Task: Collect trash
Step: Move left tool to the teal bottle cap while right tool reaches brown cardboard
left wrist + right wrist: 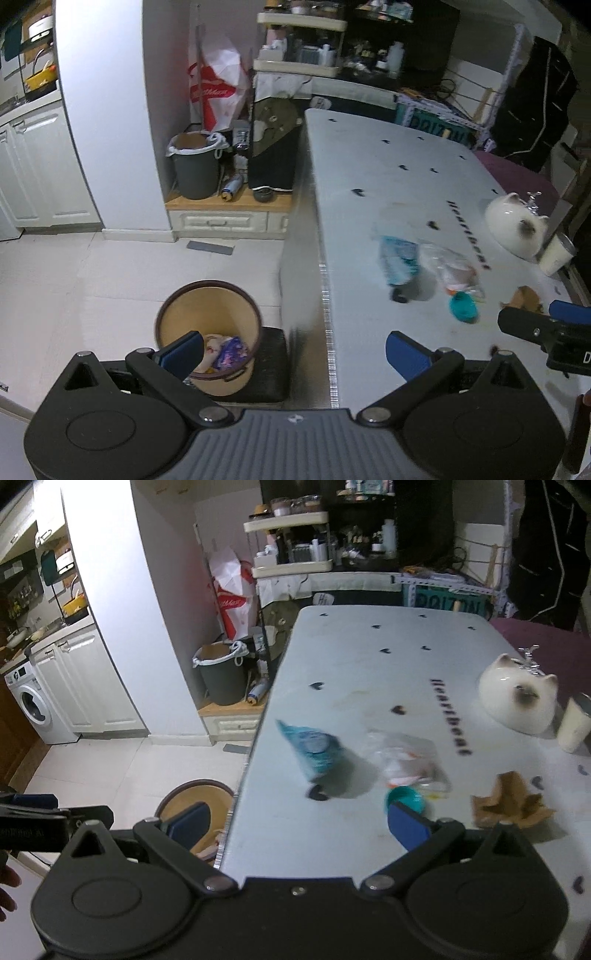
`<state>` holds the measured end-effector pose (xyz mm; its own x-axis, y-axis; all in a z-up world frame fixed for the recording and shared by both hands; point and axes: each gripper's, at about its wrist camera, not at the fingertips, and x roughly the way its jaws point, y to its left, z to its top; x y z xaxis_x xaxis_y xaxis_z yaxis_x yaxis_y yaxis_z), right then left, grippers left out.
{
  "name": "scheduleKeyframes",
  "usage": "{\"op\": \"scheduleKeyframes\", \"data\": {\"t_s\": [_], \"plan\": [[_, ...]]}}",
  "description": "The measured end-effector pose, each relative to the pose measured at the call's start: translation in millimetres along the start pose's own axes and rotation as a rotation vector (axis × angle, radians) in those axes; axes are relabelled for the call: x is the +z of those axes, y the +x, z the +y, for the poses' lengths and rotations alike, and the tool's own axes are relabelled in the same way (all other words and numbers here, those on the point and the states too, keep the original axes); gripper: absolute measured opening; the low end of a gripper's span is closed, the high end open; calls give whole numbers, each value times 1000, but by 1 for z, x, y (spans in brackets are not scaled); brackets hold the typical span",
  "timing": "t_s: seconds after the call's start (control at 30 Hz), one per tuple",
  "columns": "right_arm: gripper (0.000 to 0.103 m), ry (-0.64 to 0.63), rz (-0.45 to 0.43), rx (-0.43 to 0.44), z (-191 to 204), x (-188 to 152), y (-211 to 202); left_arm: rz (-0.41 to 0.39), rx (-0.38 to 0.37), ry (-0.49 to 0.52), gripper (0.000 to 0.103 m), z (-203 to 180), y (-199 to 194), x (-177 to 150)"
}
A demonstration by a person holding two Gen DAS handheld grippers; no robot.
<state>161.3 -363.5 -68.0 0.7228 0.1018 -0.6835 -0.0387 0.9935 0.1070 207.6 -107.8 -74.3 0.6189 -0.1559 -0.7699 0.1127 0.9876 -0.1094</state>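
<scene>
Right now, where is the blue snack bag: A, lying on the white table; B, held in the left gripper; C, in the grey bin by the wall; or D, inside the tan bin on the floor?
A: the blue snack bag lies on the white table, and both grippers are open and empty.

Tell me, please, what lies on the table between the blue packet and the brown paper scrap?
A crumpled clear plastic bag and a teal cap lie between the blue packet and brown paper scrap, clearest in the right wrist view.

Dim room, motion blur (tabletop litter), fisheye-bent edges
</scene>
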Motion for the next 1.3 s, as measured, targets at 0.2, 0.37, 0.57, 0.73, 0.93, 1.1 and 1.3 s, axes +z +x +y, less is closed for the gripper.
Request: {"op": "scheduleKeyframes", "data": {"t_s": [0.2, 0.37, 0.57, 0.73, 0.93, 1.1, 1.3], "plan": [[103, 12, -7, -23, -54, -7, -11, 7, -15, 11, 103, -51, 5, -6], [103, 37, -6, -53, -96, -13, -12, 30, -47, 35, 103, -90, 20, -6], [103, 80, 6, -125, -146, -19, -4, 70, -104, 113, 103, -135, 42, -1], [103, 89, 19, -155, -189, -21, 12, 108, -144, 155, 103, -163, 66, 4], [103, 28, 15, -92, -244, -9, 51, 105, -179, 203, 103, -184, 91, 8], [103, -226, 65, 51, -256, -3, 94, 133, -234, 191, 103, -191, 112, 6], [103, -473, 187, 124, -246, -13, 134, 151, -253, 188, 103, -196, 136, 3]]}}
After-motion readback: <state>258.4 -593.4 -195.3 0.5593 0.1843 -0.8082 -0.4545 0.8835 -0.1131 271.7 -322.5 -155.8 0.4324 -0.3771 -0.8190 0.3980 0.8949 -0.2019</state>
